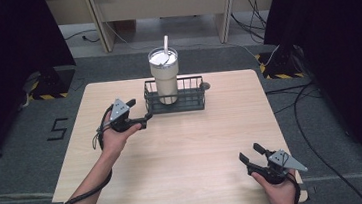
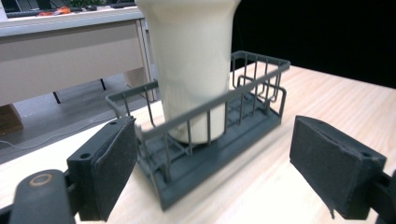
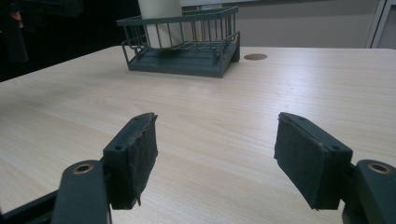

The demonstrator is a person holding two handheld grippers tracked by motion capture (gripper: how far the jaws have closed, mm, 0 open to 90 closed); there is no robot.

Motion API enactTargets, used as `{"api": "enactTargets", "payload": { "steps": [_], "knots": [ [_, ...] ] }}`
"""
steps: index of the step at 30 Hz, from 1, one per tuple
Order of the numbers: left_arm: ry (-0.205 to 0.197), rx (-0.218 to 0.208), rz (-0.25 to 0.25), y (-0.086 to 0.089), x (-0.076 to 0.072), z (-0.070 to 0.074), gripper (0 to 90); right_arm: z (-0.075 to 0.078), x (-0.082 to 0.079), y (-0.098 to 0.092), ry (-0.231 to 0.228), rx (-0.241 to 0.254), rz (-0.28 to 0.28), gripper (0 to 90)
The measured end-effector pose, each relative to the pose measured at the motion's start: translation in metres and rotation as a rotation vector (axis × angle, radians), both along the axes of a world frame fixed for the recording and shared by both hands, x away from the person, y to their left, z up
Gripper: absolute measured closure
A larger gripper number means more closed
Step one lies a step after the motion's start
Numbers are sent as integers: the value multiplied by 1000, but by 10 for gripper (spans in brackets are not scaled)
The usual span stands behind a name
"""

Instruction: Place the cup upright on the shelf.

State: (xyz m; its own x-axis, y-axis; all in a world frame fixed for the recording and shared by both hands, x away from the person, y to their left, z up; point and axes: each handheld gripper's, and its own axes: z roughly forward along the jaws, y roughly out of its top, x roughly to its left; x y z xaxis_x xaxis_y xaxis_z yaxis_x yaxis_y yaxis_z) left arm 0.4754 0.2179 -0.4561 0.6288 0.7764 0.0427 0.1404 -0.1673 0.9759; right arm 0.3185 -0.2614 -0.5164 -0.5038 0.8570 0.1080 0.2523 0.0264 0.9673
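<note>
Cream tumbler (image 1: pixel 164 73) stands upright in dark wire basket (image 1: pixel 194 100).

I see a cream tumbler (image 1: pixel 164 78) with a white lid and straw standing upright in the left half of a dark wire basket (image 1: pixel 191 100). The basket sits flat near my table's (image 1: pixel 184 152) far edge, around its middle.

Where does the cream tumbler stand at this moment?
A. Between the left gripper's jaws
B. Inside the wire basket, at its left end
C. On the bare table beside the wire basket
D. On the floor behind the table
B: the tumbler stands upright inside the wire basket, at its left end; the left gripper is open beside the basket.
</note>
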Motion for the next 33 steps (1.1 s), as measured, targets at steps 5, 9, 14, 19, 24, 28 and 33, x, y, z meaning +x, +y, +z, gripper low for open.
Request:
{"api": "enactTargets", "payload": {
  "steps": [5, 9, 14, 19, 24, 28, 33],
  "knots": [
    [7, 1, 7, 16, -19, -11, 144, 0, 0, 0, 0, 0, -2, 302],
    [17, -8, 15, 28, -34, -20, 145, 0, 0, 0, 2, -2, -3, 302],
    [27, -14, 22, 40, -50, -30, 145, 0, 0, 1, 1, -5, -5, 302],
    [36, -3, 27, 51, -62, -39, 145, 0, 0, 1, 1, -7, -6, 302],
    [52, 3, 41, 61, -75, -50, 145, 0, 1, 1, -2, -10, -6, 302],
    [57, 10, 55, 66, -81, -56, 145, 0, 1, 1, -2, -13, -3, 302],
    [56, -16, 69, 66, -86, -60, 145, 0, 1, 2, -6, -20, -2, 302]
  ]
}}
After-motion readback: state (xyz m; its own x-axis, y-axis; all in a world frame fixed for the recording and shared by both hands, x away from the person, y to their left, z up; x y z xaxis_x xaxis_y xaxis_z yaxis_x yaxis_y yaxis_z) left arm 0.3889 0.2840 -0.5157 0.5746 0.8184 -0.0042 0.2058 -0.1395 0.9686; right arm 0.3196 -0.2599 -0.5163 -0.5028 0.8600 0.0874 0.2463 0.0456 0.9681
